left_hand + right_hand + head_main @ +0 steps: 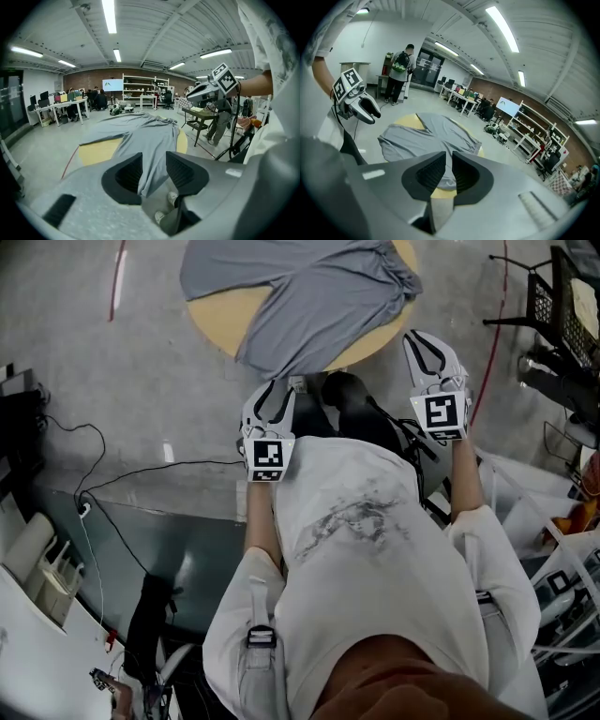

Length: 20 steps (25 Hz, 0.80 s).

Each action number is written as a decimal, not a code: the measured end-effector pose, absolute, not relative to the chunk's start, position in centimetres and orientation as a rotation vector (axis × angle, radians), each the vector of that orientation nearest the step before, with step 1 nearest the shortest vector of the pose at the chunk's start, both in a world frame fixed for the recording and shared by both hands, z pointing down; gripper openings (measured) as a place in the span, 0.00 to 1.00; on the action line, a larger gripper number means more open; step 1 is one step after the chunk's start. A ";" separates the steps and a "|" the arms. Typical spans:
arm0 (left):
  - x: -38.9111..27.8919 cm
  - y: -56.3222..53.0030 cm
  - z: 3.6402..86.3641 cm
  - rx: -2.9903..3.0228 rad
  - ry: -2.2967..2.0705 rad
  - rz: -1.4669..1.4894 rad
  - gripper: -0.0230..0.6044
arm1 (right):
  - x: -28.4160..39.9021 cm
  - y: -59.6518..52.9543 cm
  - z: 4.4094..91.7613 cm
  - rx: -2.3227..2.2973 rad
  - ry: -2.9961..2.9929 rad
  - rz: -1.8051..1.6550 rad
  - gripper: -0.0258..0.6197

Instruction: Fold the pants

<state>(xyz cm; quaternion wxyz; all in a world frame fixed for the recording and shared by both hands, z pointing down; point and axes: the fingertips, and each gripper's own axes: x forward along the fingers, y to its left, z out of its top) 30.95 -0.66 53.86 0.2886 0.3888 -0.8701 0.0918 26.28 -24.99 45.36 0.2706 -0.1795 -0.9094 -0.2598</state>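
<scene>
Pants (309,296) lay spread over the round yellow table (211,320) at the far side of the head view. You held the left gripper (267,397) and the right gripper (433,354) just short of its near rim, either side of your legs. Black cables (141,474) ran across the floor at the left, and a black rack (562,296) stood at the right.

In the left gripper view your left gripper's (153,171) jaws stood apart around nothing. One pant leg hung off the table edge beyond them, above your shoes (161,216).

In the right gripper view the jaws of your right gripper (448,172) showed only a narrow gap, empty. A person with a backpack (399,70) stood far off at the left.
</scene>
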 end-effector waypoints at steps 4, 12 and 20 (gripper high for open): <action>31.8 -1.0 57.1 1.029 -2.282 0.241 0.34 | 25.5 -26.1 46.9 -0.482 -2.426 -0.727 0.13; 32.1 -2.2 61.9 1.004 -2.237 0.241 0.41 | 24.3 -27.3 51.4 -0.509 -2.375 -0.761 0.16; 32.1 -3.2 65.7 0.979 -2.211 0.301 0.54 | 23.0 -29.4 55.4 -0.516 -2.334 -0.819 0.18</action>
